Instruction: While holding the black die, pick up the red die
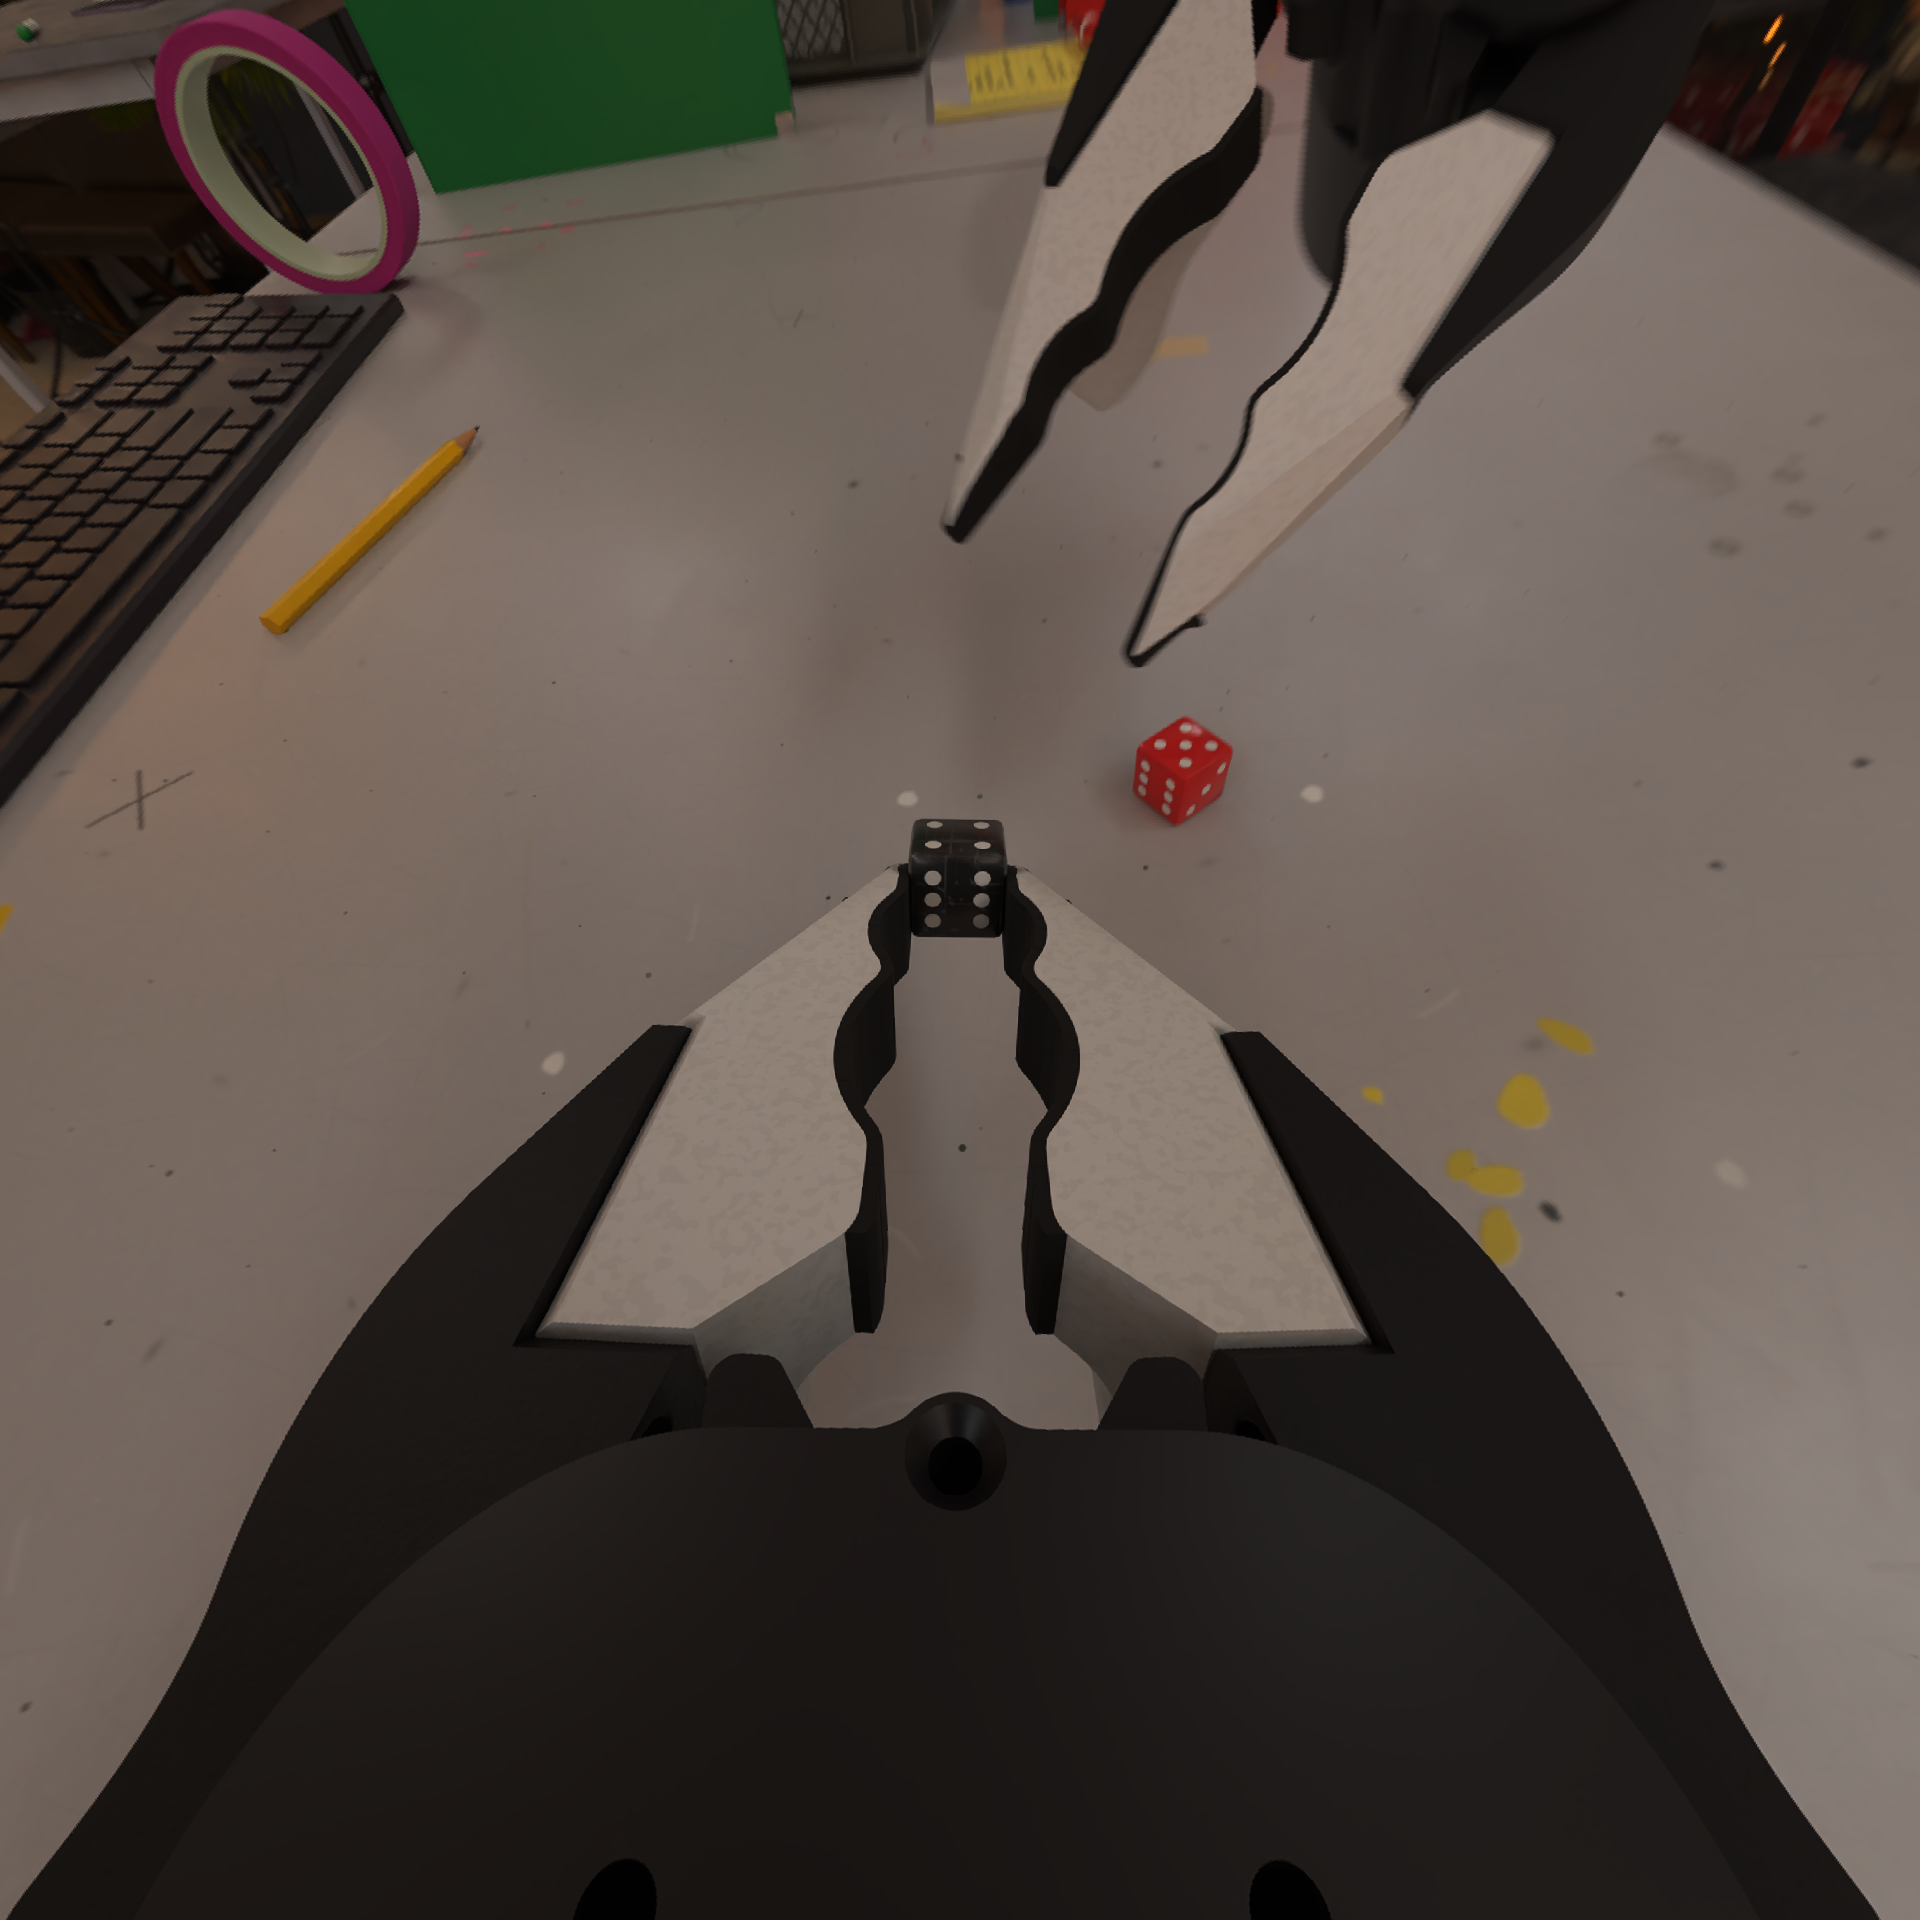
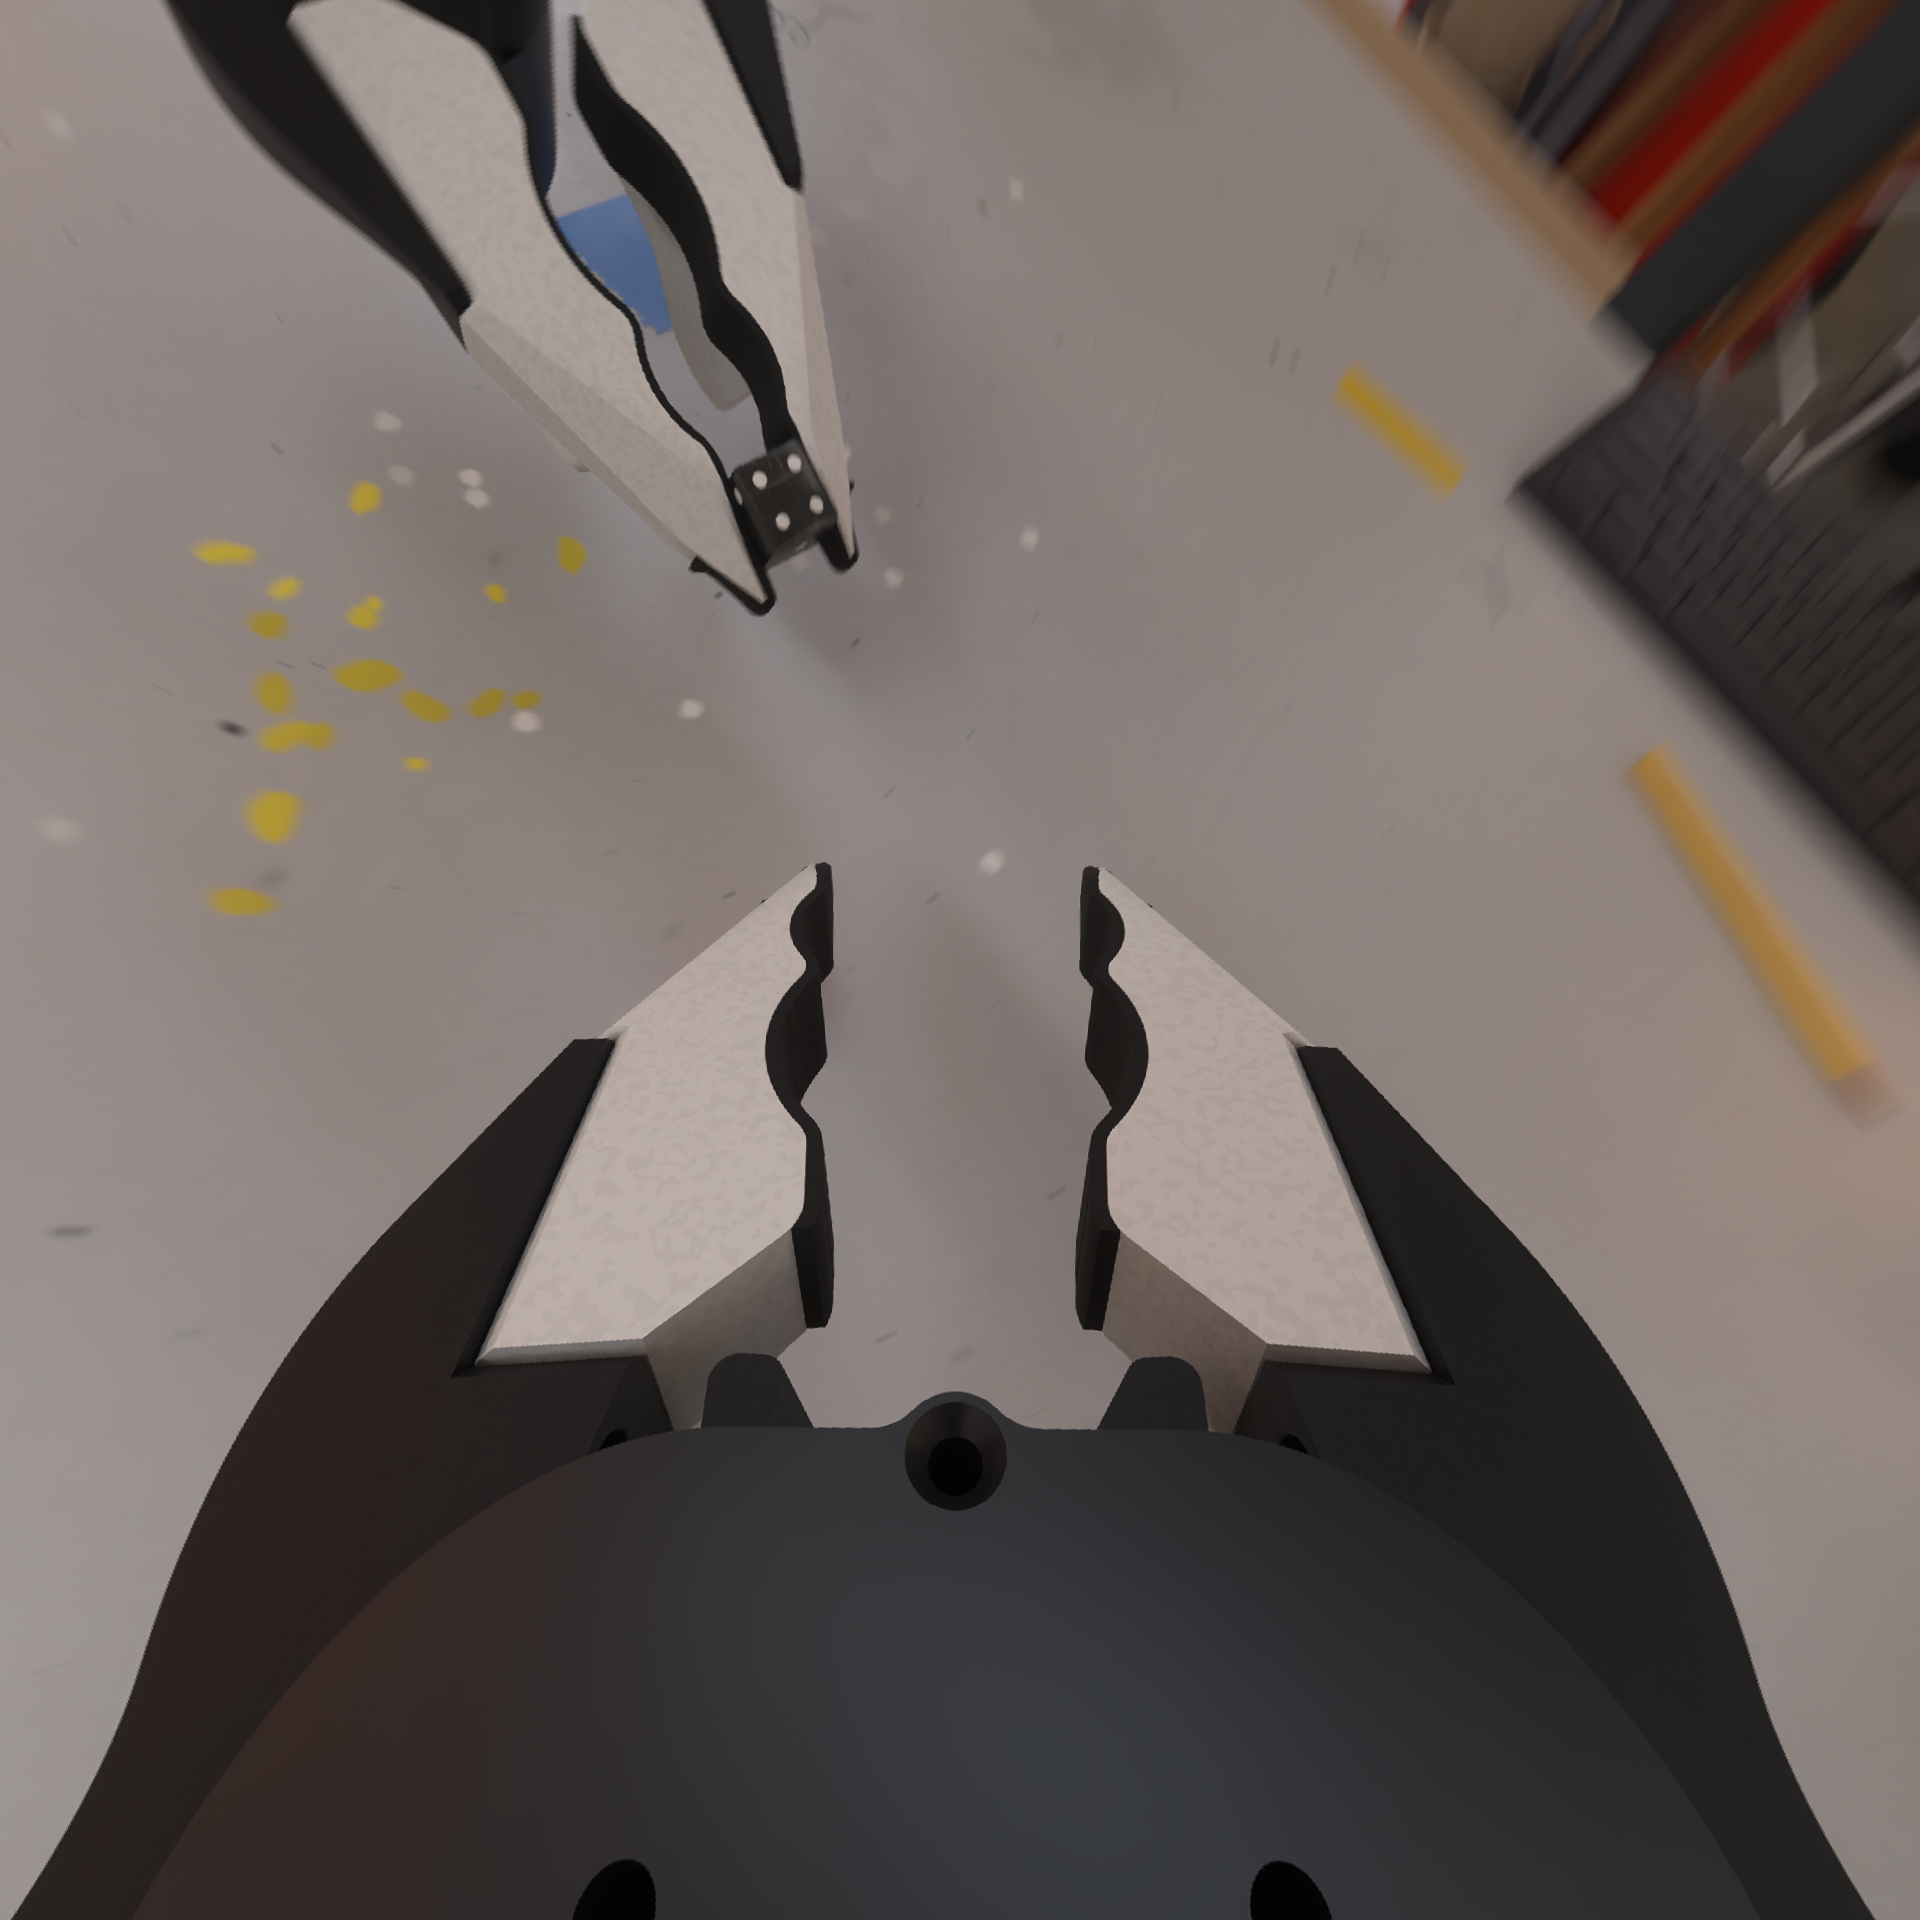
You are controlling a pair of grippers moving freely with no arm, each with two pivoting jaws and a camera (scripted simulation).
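The left gripper pinches the black die between its fingertips at frame centre in the left wrist view. The red die rests on the grey table, just right of and beyond the black die. The right gripper hangs above it at upper right, fingers spread and empty. A yellow pencil and black keyboard lie at left.

Bare table all around the red die (only paint specks); pencil and keyboard sit well off.
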